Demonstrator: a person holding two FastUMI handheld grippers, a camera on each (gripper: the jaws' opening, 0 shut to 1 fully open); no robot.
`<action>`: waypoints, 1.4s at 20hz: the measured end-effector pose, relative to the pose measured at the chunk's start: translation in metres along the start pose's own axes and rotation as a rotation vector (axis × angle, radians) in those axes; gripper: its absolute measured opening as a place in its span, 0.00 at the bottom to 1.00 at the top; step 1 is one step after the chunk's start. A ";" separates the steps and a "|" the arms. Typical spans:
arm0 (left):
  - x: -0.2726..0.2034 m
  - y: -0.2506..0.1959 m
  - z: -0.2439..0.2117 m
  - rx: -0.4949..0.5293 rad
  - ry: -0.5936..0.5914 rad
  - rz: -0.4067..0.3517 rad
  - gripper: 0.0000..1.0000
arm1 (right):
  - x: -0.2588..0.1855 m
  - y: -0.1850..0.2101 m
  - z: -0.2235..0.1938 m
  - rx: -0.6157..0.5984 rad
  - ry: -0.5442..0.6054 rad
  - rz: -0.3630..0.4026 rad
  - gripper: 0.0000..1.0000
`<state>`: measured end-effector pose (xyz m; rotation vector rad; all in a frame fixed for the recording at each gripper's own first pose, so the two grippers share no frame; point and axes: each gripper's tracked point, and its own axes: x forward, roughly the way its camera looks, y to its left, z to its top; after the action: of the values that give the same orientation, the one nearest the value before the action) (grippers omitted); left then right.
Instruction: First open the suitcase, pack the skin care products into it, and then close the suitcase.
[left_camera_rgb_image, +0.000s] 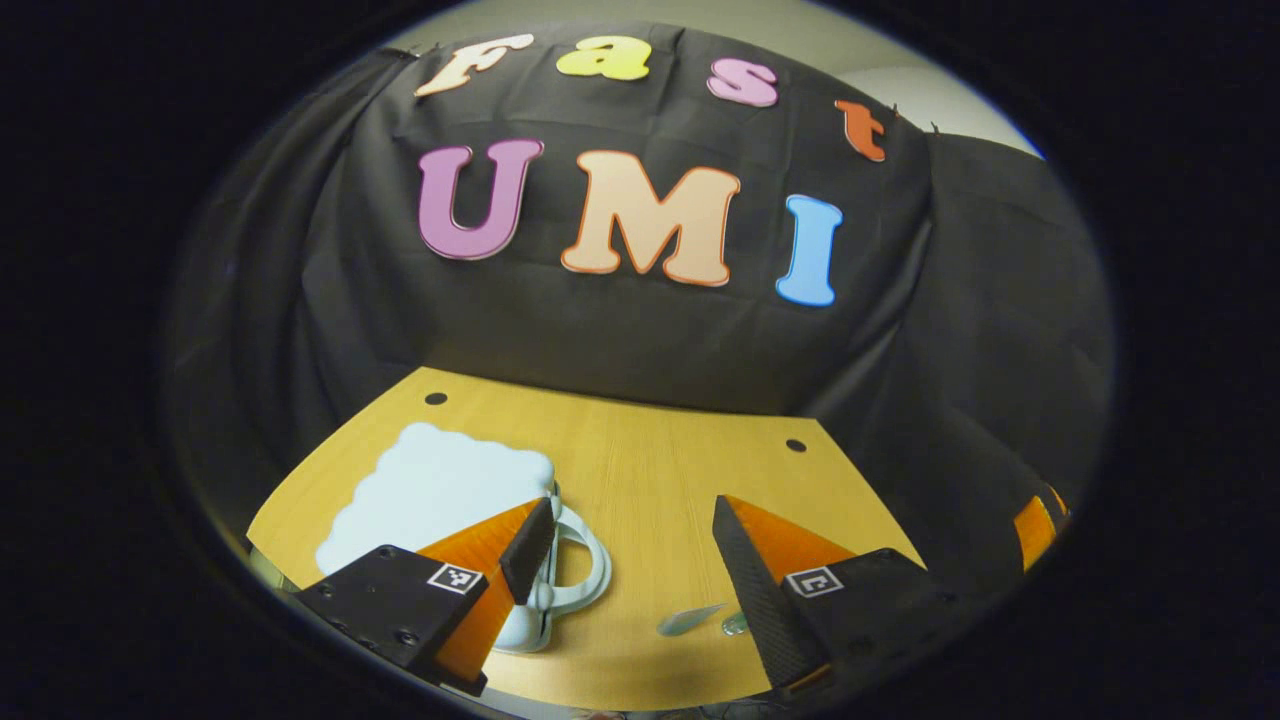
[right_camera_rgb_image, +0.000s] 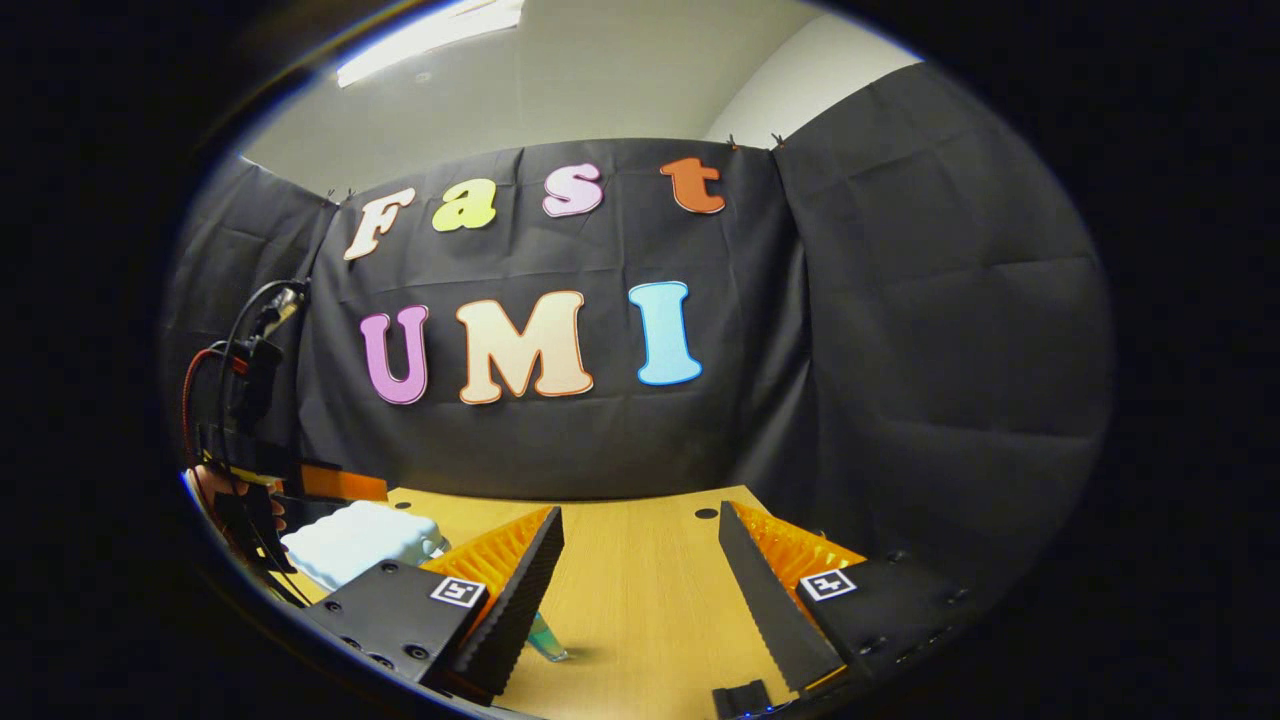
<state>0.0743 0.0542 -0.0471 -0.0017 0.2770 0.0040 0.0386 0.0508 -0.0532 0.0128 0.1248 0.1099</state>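
Currently left gripper (left_camera_rgb_image: 635, 540) is spread wide, nothing between its fingers, hovering over the wooden table (left_camera_rgb_image: 660, 470). One finger overlaps the suitcase (left_camera_rgb_image: 435, 490) edge in the left gripper view, right by its handle (left_camera_rgb_image: 585, 565); can't tell whether it actually touches. Suitcase is pale blue-white with a scalloped outline, lying flat and closed on the table's left part, handle pointing toward table centre. Between the fingers, low in that view, a small clear teardrop-shaped skin care sachet (left_camera_rgb_image: 690, 620) lies flat on the wood, apart from the suitcase; a second small clear bit sits just beside it, too small to identify. The other gripper's edge peeks in at far right (left_camera_rgb_image: 1035, 525).

Right gripper (right_camera_rgb_image: 640, 545) is also released, fingers well apart, empty, above the table (right_camera_rgb_image: 640, 590). A small translucent sachet (right_camera_rgb_image: 548, 640) sits just beside its left finger, partly hidden by it. Farther left, the suitcase (right_camera_rgb_image: 360, 540) rests on the table, lid down. Beyond it at the far left edge, the left gripper (right_camera_rgb_image: 330, 482) with cables above it, held by a hand (right_camera_rgb_image: 215, 490).
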 end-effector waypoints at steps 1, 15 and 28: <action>0.011 0.004 -0.005 0.015 0.035 -0.013 0.93 | 0.005 0.005 -0.006 0.000 0.011 -0.006 0.98; 0.107 0.026 -0.103 -0.096 0.692 -0.020 0.82 | 0.006 0.021 -0.036 0.041 0.071 -0.080 0.98; 0.136 0.041 -0.154 -0.076 0.921 0.076 0.54 | 0.001 -0.014 -0.029 0.056 0.054 -0.168 0.95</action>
<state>0.1629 0.0953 -0.2329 -0.0702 1.1980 0.0909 0.0372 0.0366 -0.0827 0.0547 0.1826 -0.0609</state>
